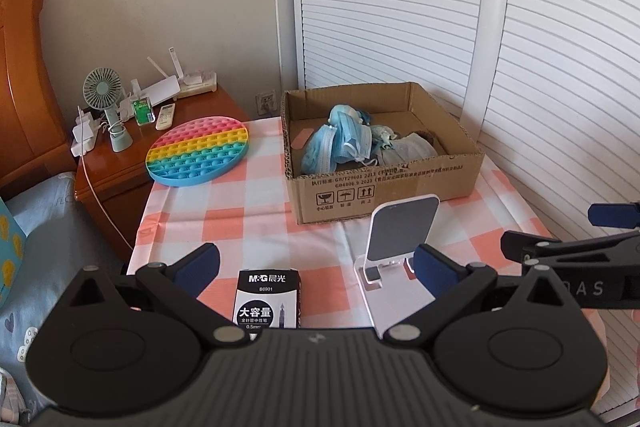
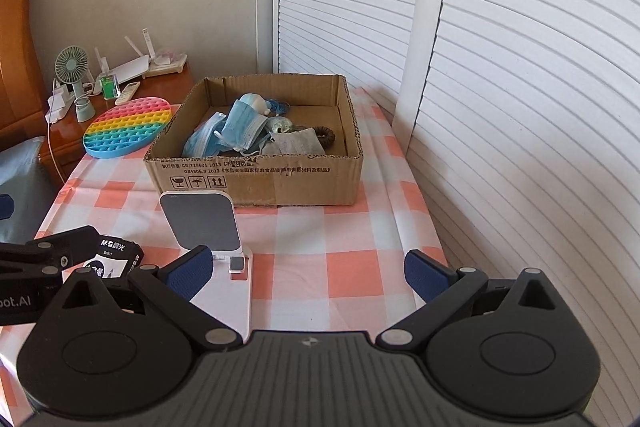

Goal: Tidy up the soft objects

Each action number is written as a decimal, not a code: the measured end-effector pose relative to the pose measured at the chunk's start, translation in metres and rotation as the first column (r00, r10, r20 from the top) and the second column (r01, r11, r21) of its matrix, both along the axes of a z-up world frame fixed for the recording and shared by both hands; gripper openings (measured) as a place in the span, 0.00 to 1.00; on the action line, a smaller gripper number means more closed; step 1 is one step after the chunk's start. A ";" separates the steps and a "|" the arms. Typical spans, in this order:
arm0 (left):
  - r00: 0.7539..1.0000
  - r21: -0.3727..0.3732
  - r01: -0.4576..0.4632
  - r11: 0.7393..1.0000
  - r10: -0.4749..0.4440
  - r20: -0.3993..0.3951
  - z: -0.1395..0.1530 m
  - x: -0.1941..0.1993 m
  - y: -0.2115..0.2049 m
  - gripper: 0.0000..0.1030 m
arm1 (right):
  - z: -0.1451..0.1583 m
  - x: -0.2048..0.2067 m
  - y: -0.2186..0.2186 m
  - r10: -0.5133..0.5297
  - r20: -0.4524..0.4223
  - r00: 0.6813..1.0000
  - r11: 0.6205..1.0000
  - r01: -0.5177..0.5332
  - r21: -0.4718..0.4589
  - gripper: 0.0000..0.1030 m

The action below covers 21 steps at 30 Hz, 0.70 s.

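A cardboard box [image 1: 384, 183] [image 2: 256, 179] stands at the back of the checked table. Inside lie blue face masks [image 1: 340, 143] [image 2: 236, 131], a grey pouch [image 2: 298, 143] and a dark hair tie [image 2: 325, 135]. A rainbow pop-it mat [image 1: 199, 150] [image 2: 128, 133] lies flat left of the box, over the table's corner. My left gripper [image 1: 316, 269] hangs open above the near table edge, nothing between its fingers. My right gripper [image 2: 308, 273] is open too, over bare cloth. Each gripper shows at the edge of the other's view.
A white phone stand [image 1: 394, 243] [image 2: 216, 227] stands in front of the box. A black pen-refill box [image 1: 268, 297] [image 2: 116, 257] lies at the near left. A wooden nightstand [image 1: 132, 163] holds a small fan [image 1: 106, 107], routers and a remote. Louvred doors [image 2: 500, 87] run along the right.
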<state>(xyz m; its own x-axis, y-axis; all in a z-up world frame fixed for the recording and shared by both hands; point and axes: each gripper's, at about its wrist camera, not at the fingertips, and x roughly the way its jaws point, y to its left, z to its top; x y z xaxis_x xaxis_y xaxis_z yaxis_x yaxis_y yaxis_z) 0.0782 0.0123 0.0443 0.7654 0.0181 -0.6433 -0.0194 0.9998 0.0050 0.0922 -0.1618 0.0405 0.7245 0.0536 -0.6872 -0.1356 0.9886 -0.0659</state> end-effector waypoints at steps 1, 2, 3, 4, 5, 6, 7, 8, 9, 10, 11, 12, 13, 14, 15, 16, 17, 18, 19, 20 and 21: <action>1.000 -0.004 -0.001 1.000 0.001 -0.001 0.000 0.000 0.000 0.99 | 0.000 0.000 0.000 -0.002 0.000 1.000 1.000 0.002 0.002 1.00; 1.000 -0.007 -0.006 1.000 0.005 -0.002 -0.001 -0.001 0.000 0.99 | 0.000 -0.001 0.000 0.000 -0.003 1.000 1.000 0.000 0.005 1.00; 1.000 -0.008 -0.006 1.000 0.006 -0.004 -0.001 -0.001 0.000 0.99 | 0.000 -0.001 0.000 0.001 -0.003 1.000 1.000 -0.001 0.007 1.00; 1.000 -0.009 -0.003 1.000 0.002 -0.004 -0.002 -0.001 0.000 0.99 | 0.000 -0.001 0.000 0.001 -0.003 1.000 1.000 -0.001 0.006 1.00; 1.000 -0.008 0.000 1.000 0.000 -0.004 -0.002 -0.002 0.000 0.99 | 0.000 -0.001 0.000 0.001 -0.004 1.000 1.000 -0.001 0.003 1.00; 1.000 -0.007 0.001 1.000 -0.001 -0.004 -0.001 -0.002 0.000 0.99 | 0.000 -0.001 0.000 0.000 -0.004 1.000 1.000 0.000 0.001 1.00; 1.000 -0.006 0.001 1.000 -0.001 -0.004 -0.002 -0.002 0.000 0.99 | 0.000 -0.001 0.000 -0.001 -0.005 1.000 1.000 0.001 0.002 1.00; 1.000 -0.005 0.002 1.000 -0.002 -0.004 -0.002 -0.002 0.000 0.99 | 0.000 -0.001 -0.001 -0.002 -0.005 1.000 1.000 0.002 0.004 1.00; 1.000 -0.004 0.002 1.000 -0.002 -0.004 -0.002 -0.002 -0.001 0.99 | 0.000 -0.001 -0.001 -0.004 -0.005 1.000 1.000 0.004 0.006 1.00; 1.000 -0.003 0.001 1.000 -0.001 -0.004 -0.001 -0.003 0.000 0.99 | 0.001 -0.001 -0.001 -0.004 -0.004 1.000 1.000 0.004 0.006 1.00; 1.000 -0.002 0.000 1.000 0.000 -0.004 -0.001 -0.003 0.000 0.99 | 0.001 -0.001 -0.001 -0.004 -0.003 1.000 1.000 0.004 0.007 1.00; 1.000 -0.001 -0.002 1.000 0.002 -0.004 -0.001 -0.003 0.000 0.99 | 0.001 -0.001 -0.002 -0.005 -0.002 1.000 1.000 0.005 0.007 1.00; 1.000 -0.001 -0.004 1.000 0.004 -0.005 -0.001 -0.003 0.000 0.99 | 0.001 -0.001 -0.001 -0.006 -0.001 1.000 1.000 0.006 0.006 1.00; 1.000 -0.002 -0.005 1.000 0.005 -0.004 -0.001 -0.003 0.001 0.99 | 0.002 -0.002 -0.002 -0.005 0.000 1.000 1.000 0.005 0.005 1.00; 1.000 -0.002 -0.006 1.000 0.006 -0.004 -0.001 -0.003 0.001 0.99 | 0.002 -0.002 -0.002 -0.005 0.001 1.000 1.000 0.005 0.007 1.00; 1.000 -0.001 -0.007 1.000 0.007 -0.004 -0.001 -0.003 0.001 0.99 | 0.002 -0.002 -0.002 -0.006 0.001 1.000 1.000 0.006 0.007 1.00; 1.000 0.001 -0.008 1.000 0.008 -0.003 -0.001 -0.003 0.001 0.99 | 0.002 -0.002 -0.002 -0.007 0.002 1.000 1.000 0.007 0.006 1.00; 1.000 0.003 -0.008 1.000 0.008 -0.003 -0.001 -0.003 0.002 0.99 | 0.002 -0.003 -0.002 -0.007 0.002 1.000 1.000 0.007 0.006 1.00; 1.000 0.004 -0.009 1.000 0.009 -0.003 -0.001 -0.003 0.001 0.99 | 0.002 -0.003 -0.002 -0.007 0.001 1.000 1.000 0.007 0.007 1.00; 1.000 0.004 -0.009 1.000 0.009 -0.004 -0.001 -0.003 0.001 0.99 | 0.002 -0.003 -0.002 -0.007 0.001 1.000 1.000 0.007 0.007 1.00; 1.000 0.004 -0.009 1.000 0.010 -0.004 -0.001 -0.003 0.001 0.99 | 0.002 -0.003 -0.002 -0.007 0.002 1.000 1.000 0.007 0.007 1.00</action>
